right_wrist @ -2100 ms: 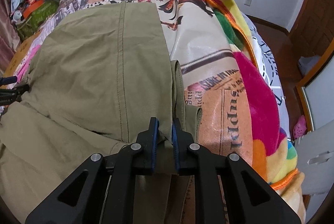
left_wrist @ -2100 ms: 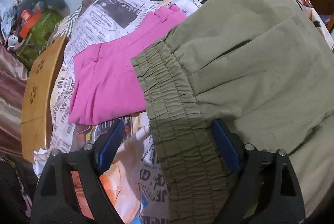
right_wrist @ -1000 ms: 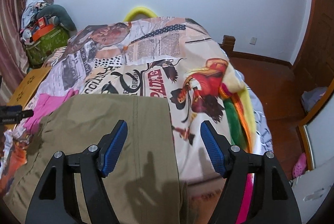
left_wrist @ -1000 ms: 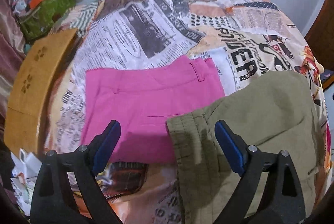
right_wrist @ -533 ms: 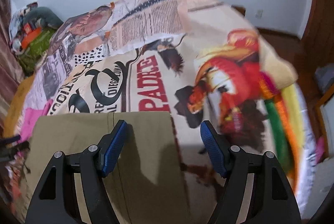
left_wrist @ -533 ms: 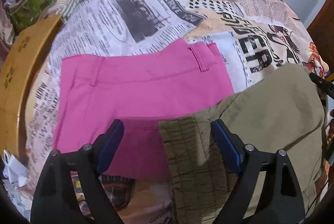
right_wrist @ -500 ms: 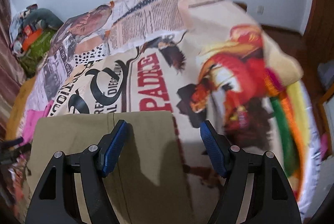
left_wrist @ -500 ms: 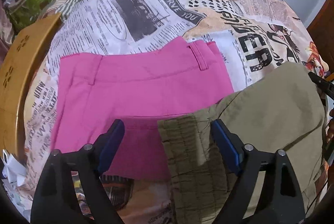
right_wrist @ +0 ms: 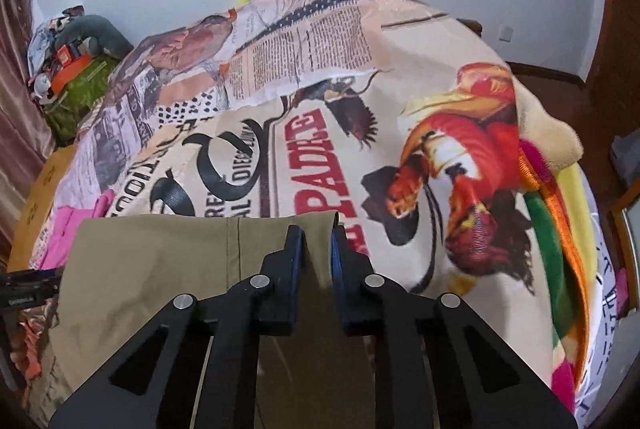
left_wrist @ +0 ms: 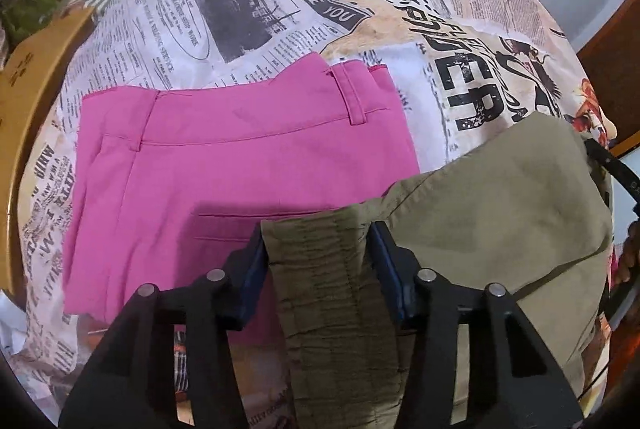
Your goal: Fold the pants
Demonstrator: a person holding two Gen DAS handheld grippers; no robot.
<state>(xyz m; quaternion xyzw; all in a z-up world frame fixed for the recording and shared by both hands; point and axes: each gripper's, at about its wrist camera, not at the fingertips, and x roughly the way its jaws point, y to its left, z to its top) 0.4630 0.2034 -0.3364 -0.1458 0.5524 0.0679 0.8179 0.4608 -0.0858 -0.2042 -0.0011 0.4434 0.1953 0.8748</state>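
- I saw the pink pants (left_wrist: 240, 165) lying folded flat toward the left side of the newspaper-print bedspread (left_wrist: 256, 9), beside the wooden board (left_wrist: 28, 77) at the bed's left edge;
- my left gripper (left_wrist: 318, 249) was pinched on the gathered elastic waistband of the olive pants (left_wrist: 500, 213), which overlapped the pink pair's right side;
- my right gripper (right_wrist: 316, 249) was clamped narrow on the olive pants' far right corner, the fabric spread leftward over the bedspread; the colourful blanket (right_wrist: 560, 229) hung along the bed's right edge.
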